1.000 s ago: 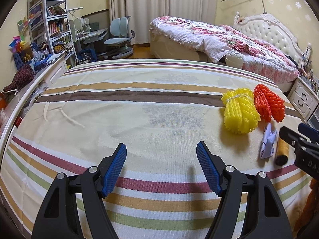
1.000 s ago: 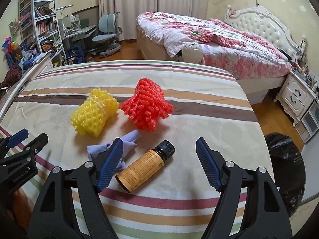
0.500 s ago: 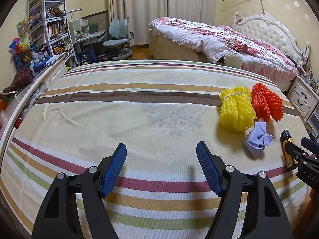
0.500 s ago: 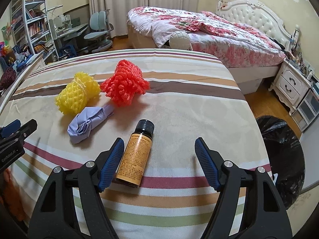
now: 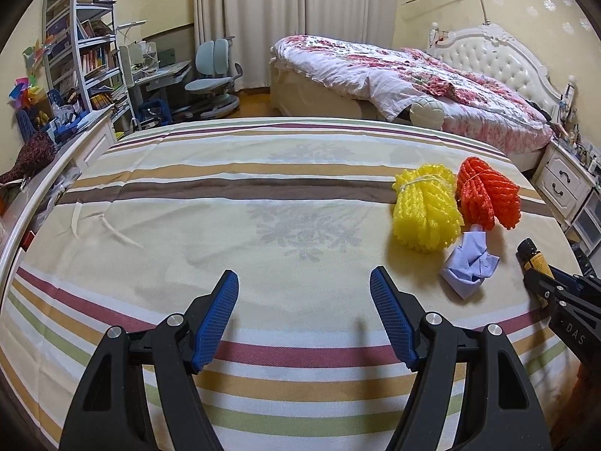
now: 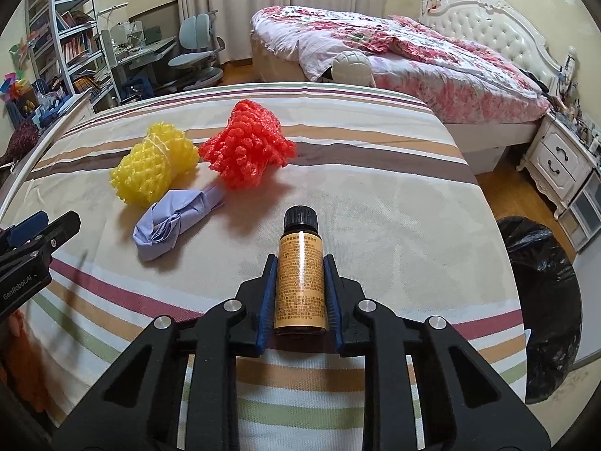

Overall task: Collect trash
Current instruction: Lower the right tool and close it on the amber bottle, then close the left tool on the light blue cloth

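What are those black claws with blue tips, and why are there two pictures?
They are grippers, pinching tools a person holds, one in each hand. Each carries a camera, so each picture looks out along one gripper. The left gripper is open and holds nothing. The right gripper has just closed on a small brown bottle. On the striped bed lie a yellow foam net, a red foam net and a crumpled purple wad. A black trash bag waits beside the bed.
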A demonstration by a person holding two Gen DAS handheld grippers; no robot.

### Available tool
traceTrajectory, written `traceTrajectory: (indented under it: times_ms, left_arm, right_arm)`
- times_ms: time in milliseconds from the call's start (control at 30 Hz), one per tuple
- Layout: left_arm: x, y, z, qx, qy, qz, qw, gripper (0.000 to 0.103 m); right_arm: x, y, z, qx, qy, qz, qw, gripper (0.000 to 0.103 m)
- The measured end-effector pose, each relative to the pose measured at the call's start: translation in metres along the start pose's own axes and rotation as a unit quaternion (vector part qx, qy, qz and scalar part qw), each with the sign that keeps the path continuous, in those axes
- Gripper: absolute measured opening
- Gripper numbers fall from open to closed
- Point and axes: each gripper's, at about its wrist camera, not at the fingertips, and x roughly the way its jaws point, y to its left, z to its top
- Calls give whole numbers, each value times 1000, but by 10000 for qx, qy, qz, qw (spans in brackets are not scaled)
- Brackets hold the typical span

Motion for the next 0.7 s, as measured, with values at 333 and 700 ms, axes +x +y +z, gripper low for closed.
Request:
traceTrajectory:
  times_ms: [333, 700]
  left_arm:
    - [4, -34, 6, 292, -68, -318, 9990, 71]
    - [1, -60, 4, 521, -98, -599, 9968, 71]
  right_arm:
    - [11, -24, 13, 196, -19, -132, 9997, 23]
    - [15, -37, 18, 302, -15, -99, 9995, 23]
